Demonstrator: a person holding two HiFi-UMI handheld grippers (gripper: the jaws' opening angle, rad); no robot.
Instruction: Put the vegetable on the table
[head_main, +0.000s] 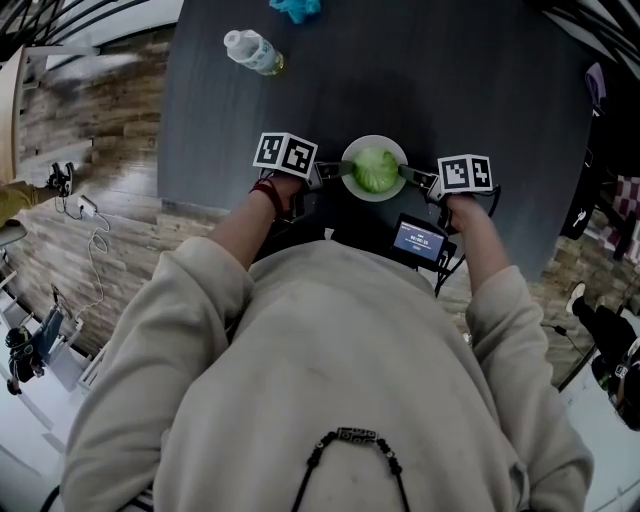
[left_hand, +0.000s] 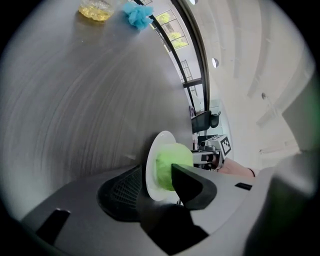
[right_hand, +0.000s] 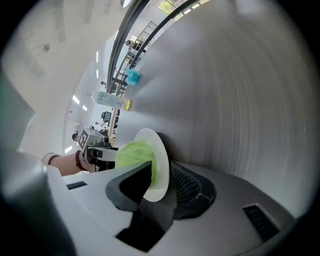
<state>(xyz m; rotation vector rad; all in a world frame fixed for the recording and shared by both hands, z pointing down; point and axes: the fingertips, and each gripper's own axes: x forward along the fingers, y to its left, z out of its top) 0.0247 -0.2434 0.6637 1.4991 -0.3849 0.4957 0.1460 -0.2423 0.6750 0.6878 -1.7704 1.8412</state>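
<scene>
Vegetable: a pale green leafy head (head_main: 377, 170), seated on a round white plate (head_main: 360, 146), which appears to rest on the dark grey table (head_main: 450, 80) near its front edge.

Left gripper (head_main: 335, 170): jaws stand wide, straddling the plate's left rim, with no pad seen pressing on it.

Right gripper (head_main: 412, 175): jaws moderately apart, straddling the right rim likewise.

Step in hand, as judged: placement is made and the grip is off.

Next move calls for drawing both grippers outward and level, away from the plate, so that neither lower jaw catches the rim and drags or tips it.
</scene>
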